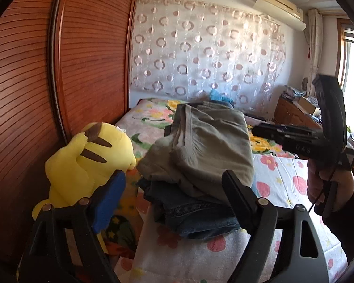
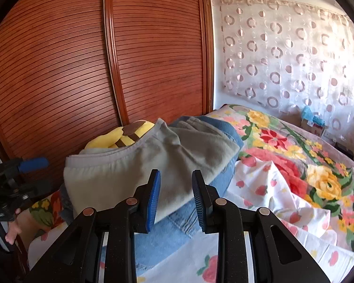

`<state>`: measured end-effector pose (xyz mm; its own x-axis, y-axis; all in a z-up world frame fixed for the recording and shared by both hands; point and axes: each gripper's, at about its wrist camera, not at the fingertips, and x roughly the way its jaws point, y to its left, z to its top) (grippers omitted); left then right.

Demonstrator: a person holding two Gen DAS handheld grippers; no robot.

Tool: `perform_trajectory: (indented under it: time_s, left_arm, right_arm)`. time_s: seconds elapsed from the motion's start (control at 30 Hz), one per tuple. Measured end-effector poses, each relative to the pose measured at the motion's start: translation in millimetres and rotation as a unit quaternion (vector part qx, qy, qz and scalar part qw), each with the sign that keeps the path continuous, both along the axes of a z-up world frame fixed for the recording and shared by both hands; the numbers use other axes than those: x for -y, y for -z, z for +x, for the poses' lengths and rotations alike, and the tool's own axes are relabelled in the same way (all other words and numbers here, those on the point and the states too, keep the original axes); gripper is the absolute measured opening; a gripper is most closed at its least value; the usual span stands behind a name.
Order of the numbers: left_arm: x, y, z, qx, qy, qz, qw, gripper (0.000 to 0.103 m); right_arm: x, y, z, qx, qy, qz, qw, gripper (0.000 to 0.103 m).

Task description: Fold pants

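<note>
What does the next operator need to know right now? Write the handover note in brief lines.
Left gripper: open, empty, facing the clothes stack.
Right gripper: open, empty, fingers just short of the stack; nothing clamped.
Grey pants: folded, lying on top of the folded blue jeans on the floral bed sheet.
Yellow plush toy: beside the stack, against the wooden wardrobe.
Done: both pairs look folded and stacked.
Left: the grey pair sits a bit rumpled and skewed, so probably square it up; no unfolded pants are visible.
</note>
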<state>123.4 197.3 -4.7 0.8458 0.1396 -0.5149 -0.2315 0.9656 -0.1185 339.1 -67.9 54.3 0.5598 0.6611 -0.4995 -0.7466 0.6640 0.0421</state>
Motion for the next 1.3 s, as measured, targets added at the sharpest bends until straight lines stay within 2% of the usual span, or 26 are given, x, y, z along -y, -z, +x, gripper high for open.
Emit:
perform_trajectory:
  time_s: [0.13,0.6,0.63,0.7,0.8,0.9,1.13,1.3]
  left_arm:
    - [-2.7,-0.9,-4.3,-0.001,0.003,-0.007,1.0000,0.089]
    - [16.1,-1.1,-27.0,-0.009,0.011,0.013,0.9998,0.089]
    - [17.2,-1.2,-29.5,-0.009,0.012,0.012,0.9998,0.089]
    - [18.9,-1.0,-34.8,-0.007,0.013,0.010,0.9998,0.089]
    - [21.0,-2.0,-41.6,-0.002,0.010,0.015,0.9998,0.089]
    - [23.3,-3.3,-46.3,0.000,0.011,0.021,0.9997,0.089]
    - [33.9,-3.9,-53.5,0.000,0.017,0.032,0.9993,0.089]
    - [51.0,-1.3,-58.8,-0.002,0.044,0.032,0.9985,0.089]
  right_arm:
    - [5.0,0.4,-9.1,-0.003,0.003,0.004,1.000,0.029]
    - [25.0,0.5,-61.0,-0.005,0.025,0.008,1.000,0.029]
    - [26.0,0.6,-64.0,-0.005,0.027,0.006,1.000,0.030]
    - [25.2,-0.1,-69.2,-0.005,0.028,0.004,1.000,0.048]
    - [25.0,-0.3,-76.0,-0.008,0.024,0.010,1.000,0.068]
    - [26.8,-0.3,-84.1,-0.007,0.021,0.015,1.000,0.080]
    - [36.2,-2.6,-105.5,-0.001,0.030,0.017,0.999,0.080]
    - [51.6,-1.1,-126.4,0.000,0.053,0.021,0.998,0.080]
